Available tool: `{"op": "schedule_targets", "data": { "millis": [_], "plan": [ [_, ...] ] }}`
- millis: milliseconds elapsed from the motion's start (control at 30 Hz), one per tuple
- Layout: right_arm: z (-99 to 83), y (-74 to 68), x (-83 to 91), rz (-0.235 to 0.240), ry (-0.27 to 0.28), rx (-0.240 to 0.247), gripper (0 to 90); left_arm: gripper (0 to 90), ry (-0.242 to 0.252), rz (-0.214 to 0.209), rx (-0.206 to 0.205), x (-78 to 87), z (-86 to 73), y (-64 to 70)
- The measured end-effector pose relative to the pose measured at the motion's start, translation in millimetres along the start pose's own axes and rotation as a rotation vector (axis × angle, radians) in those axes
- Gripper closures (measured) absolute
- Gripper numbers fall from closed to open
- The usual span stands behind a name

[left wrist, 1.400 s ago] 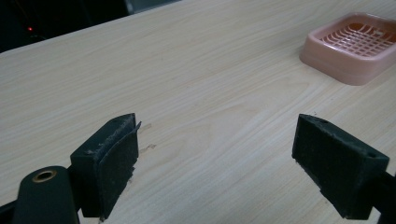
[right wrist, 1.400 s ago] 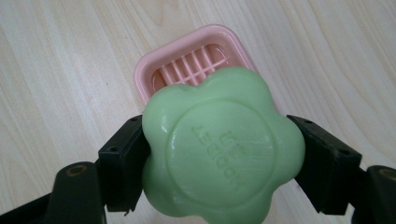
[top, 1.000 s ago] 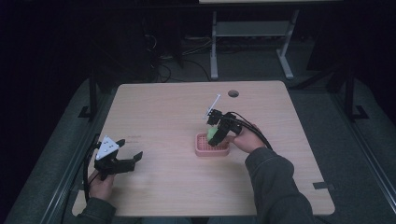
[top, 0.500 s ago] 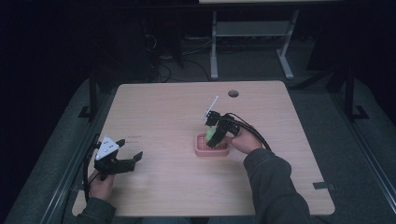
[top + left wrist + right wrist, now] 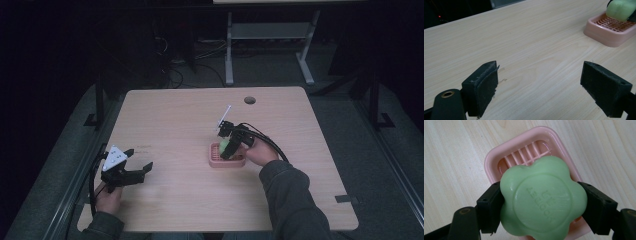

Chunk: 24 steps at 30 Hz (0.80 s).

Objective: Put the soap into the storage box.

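Pale wood table (image 5: 175,115) in a dark room. Right of centre in the high view, right gripper (image 5: 540,202) clamped on green flower-shaped soap (image 5: 541,197), tilted down over pink soap dish (image 5: 499,160). Probably placing: lower, then release. Lower left, left gripper (image 5: 541,82) idle, jaws wide apart.

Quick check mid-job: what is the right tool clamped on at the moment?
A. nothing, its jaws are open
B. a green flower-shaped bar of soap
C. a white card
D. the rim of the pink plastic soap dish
B: the right tool has both jaws pressed on the green flower-shaped bar of soap, held over the pink slatted soap dish.
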State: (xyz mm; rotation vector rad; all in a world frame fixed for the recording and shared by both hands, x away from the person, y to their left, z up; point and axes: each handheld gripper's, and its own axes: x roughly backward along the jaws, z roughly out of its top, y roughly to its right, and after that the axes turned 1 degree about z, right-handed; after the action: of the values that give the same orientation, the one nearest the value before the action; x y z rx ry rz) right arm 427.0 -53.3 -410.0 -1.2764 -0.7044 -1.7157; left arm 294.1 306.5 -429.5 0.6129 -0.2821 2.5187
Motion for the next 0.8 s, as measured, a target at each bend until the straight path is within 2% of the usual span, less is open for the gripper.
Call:
{"op": "schedule_targets", "data": {
  "millis": [800],
  "plan": [
    [1.3, 1.2, -8.9, 0.005, -0.013, -0.006, 25.6, 14.1, 0.006, 0.004, 0.004, -1.1, 0.9, -1.0]
  ]
}}
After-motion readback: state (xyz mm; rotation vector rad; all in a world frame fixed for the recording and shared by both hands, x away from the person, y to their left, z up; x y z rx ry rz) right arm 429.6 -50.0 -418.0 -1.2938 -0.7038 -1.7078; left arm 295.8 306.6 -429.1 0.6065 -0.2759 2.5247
